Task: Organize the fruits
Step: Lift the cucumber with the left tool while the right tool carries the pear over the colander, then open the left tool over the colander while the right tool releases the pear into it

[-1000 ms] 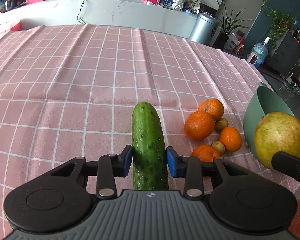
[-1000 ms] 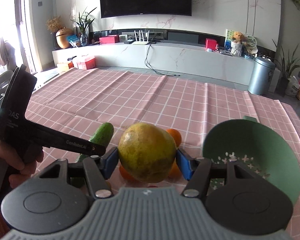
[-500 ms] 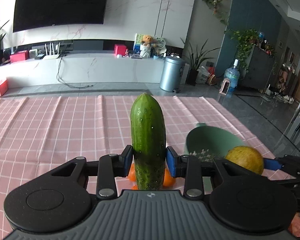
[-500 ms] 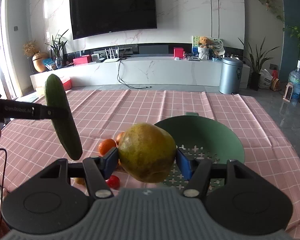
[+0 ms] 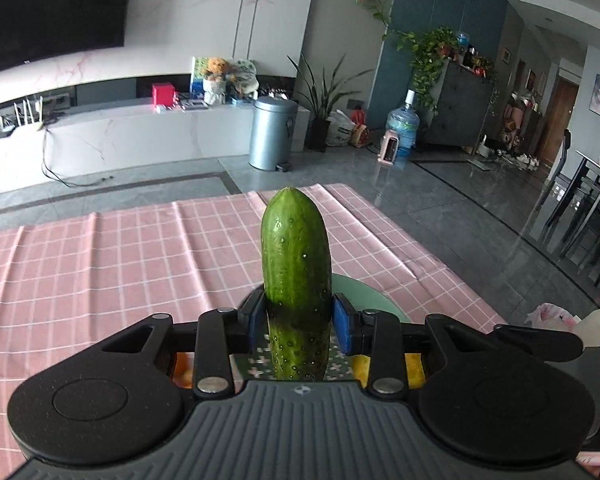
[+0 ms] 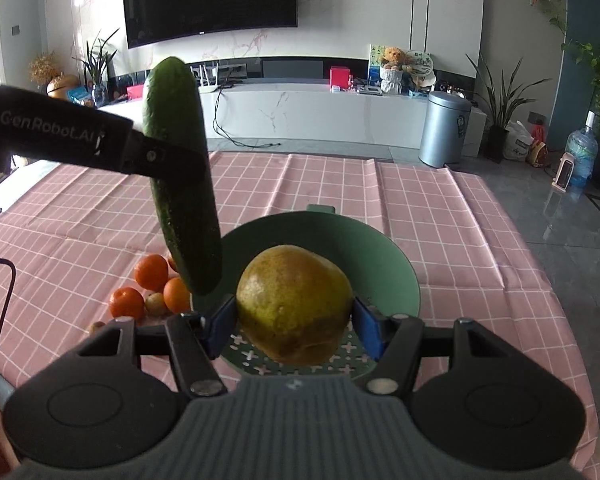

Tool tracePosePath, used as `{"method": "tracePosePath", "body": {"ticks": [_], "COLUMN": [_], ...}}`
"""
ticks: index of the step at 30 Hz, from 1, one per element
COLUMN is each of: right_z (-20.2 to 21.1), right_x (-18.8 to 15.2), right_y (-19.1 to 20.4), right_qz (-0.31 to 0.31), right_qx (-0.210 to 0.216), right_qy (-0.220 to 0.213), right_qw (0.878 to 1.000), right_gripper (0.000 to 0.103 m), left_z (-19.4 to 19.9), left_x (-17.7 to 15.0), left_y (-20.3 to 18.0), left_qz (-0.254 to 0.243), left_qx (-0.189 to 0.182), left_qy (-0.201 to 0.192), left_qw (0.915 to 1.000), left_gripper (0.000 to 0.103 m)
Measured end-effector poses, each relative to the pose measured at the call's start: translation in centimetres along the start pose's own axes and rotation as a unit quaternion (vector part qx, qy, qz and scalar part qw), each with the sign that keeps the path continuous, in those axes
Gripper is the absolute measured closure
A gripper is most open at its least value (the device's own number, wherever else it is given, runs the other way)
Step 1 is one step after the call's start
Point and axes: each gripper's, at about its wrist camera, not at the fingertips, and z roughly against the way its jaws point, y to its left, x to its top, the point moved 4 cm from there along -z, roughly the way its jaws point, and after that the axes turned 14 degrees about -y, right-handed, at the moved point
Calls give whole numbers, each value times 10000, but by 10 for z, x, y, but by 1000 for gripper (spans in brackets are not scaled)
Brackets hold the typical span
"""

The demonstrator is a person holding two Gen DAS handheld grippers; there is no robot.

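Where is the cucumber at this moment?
The cucumber is off the table, clamped in the left gripper. In the right wrist view it hangs left of the green bowl, above the oranges.

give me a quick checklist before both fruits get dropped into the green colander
1. Left gripper clamped on cucumber: ok.
2. Right gripper clamped on the large yellow-green fruit: ok.
3. Green colander bowl free of other fruit: ok in the part that shows.
4. Yellow-green fruit over the colander: ok.
5. Cucumber fully over the colander: cannot tell; its lower end hangs at the left rim.
6. Tangerines clear of the drop path: ok, they lie beside the colander on the tablecloth.
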Motion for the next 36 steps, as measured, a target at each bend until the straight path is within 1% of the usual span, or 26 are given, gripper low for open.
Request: {"method": "tracePosePath", "body": {"ticks": [2,6,12,19,22,29,34,36], "right_z": [-9,-28,-58,-80,-84,-91,-89,-90], "right_x": [-2,-7,-25,-35,-35,-36,-28,-26], "right_y": [-5,-12,-13,-15,-19,-19,-18,-16], "right_qz": [11,69,464,706,577,508,595,639], "right_qx": [1,46,255,378,422,487,461,485], "right_qy": [143,375,807,1262,1362,1536,1432,1477], "right_qw": [9999,9993,9953,9888,9881,9856,9868,9858], "right_gripper": [43,43,43,43,43,43,44,44], "left_z": [-11,-33,-52,-72,-77,-82,-84,-84], "left_x": [-3,-14,-30,-45,-49,-48,-47,-47], "left_y": [-4,-3,-1,-3,-2,-1,2,2], "left_qz": [55,82,56,-75,-117,-102,-90,-139], "left_qx": [-46,-17,35,46,67,106,140,157], "left_qy": [123,386,723,1051,1156,1195,1210,1264], "left_qw": [9999,9992,9974,9944,9932,9927,9925,9918], "left_gripper": [63,63,63,63,63,63,62,62]}}
